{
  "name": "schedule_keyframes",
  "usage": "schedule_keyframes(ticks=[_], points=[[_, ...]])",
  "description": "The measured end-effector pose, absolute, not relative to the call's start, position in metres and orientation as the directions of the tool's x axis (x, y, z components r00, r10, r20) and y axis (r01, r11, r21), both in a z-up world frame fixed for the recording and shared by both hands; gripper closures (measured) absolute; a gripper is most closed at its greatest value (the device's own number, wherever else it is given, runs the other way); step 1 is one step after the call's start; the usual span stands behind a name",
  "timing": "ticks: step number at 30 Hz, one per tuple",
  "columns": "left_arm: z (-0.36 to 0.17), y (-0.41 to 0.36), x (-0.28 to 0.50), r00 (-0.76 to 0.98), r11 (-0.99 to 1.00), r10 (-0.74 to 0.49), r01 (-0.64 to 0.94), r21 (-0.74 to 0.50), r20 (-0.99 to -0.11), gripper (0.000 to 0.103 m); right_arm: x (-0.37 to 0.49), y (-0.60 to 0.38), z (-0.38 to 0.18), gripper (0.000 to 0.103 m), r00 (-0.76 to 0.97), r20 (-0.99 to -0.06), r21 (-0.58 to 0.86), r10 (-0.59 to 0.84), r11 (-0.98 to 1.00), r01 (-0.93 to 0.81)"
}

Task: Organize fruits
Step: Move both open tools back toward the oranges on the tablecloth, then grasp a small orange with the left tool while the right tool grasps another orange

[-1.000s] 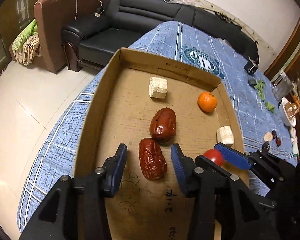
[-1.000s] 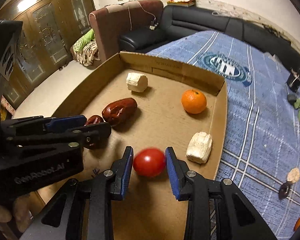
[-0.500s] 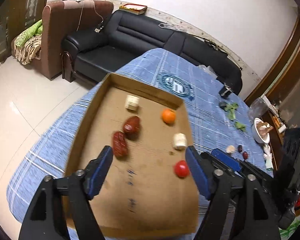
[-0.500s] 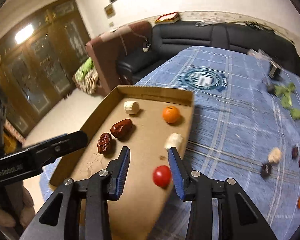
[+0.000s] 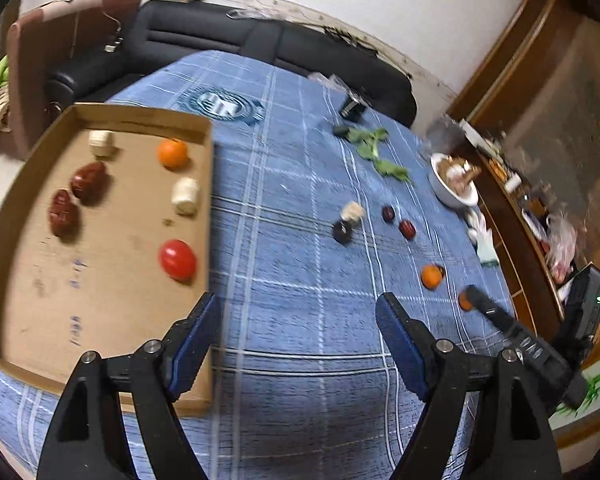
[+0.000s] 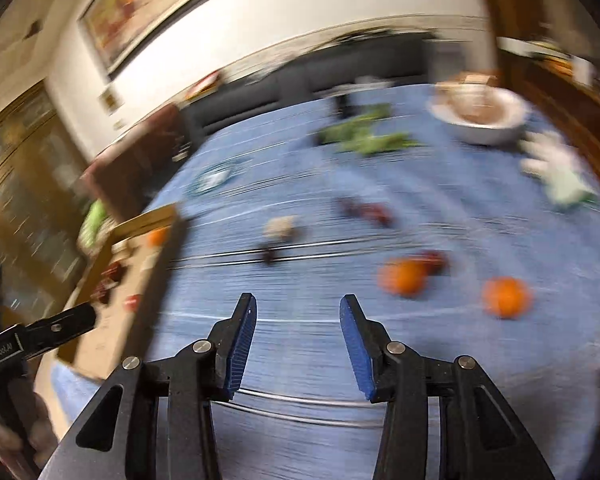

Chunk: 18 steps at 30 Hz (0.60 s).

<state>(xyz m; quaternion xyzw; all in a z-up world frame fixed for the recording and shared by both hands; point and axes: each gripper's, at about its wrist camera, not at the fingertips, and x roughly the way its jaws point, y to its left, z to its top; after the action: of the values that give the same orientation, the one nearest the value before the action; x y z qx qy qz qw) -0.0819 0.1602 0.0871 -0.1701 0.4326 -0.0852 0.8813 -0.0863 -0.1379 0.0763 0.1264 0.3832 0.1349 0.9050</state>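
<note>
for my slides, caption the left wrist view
Open left gripper above blue tablecloth, beside cardboard tray holding tomato.

The left gripper (image 5: 298, 316) is held above the tablecloth, jaws spread wide, nothing between the blue pads (image 5: 400, 344). The right gripper (image 6: 298, 312) is likewise raised with jaws parted and empty. Each gripper appears at the outer edge of the other's view.
</note>
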Motion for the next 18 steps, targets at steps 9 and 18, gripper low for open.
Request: schedule_keyframes(ticks=[9,18], points=[[0.068,0.122,-0.073,0.553,0.936,-0.319,0.056,-0.348,-0.769,0.024,-0.096,-0.23,0.062,0.053,0.698,-0.684,0.35,0.211,0.935,0.061],[0.063,0.121,-0.074,0.58,0.95,-0.279,0.05,-0.309,-0.765,0.024,-0.078,-0.223,0.049,0.053,0.698,-0.685,0.339,0.208,0.939,0.053]])
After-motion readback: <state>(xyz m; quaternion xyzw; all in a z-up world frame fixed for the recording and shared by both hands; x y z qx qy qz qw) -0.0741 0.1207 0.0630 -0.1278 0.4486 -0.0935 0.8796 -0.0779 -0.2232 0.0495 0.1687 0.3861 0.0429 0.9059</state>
